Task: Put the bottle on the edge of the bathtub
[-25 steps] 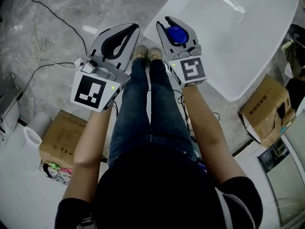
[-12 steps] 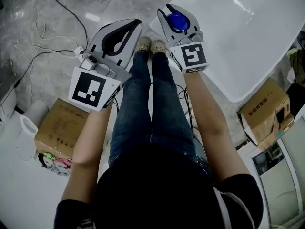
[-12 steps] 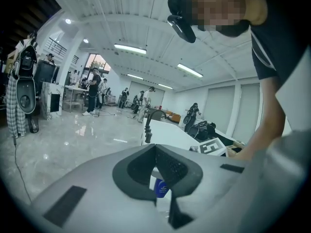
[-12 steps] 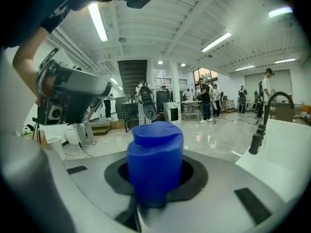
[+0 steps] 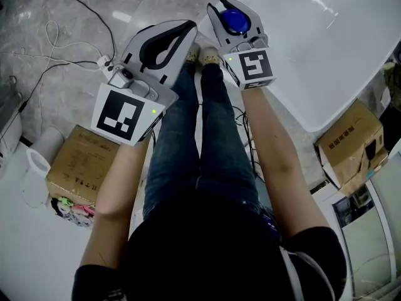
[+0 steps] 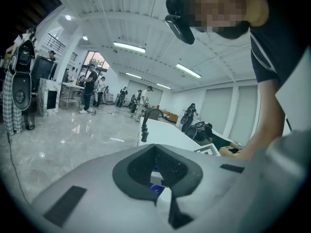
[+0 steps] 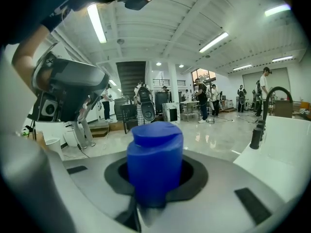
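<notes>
In the head view, the right gripper [image 5: 224, 10] is clamped around a bottle [image 5: 235, 21], whose blue cap sits enclosed in the loop of its jaws, just behind their tips. The bathtub [image 5: 326, 49] lies just beyond and to the right of this gripper. The left gripper [image 5: 185, 29] is beside it to the left, tips pressed together around an empty dark hollow, over the floor. In the left gripper view, the left gripper [image 6: 163, 194] shows its jaws meeting at the front with nothing gripped; the bathtub [image 6: 167, 135] stands ahead. In the right gripper view, the right gripper [image 7: 142, 212] pinches the bottle [image 7: 154, 166], which rises upright from between the pads, with the bathtub [image 7: 279, 149] rim close on the right.
</notes>
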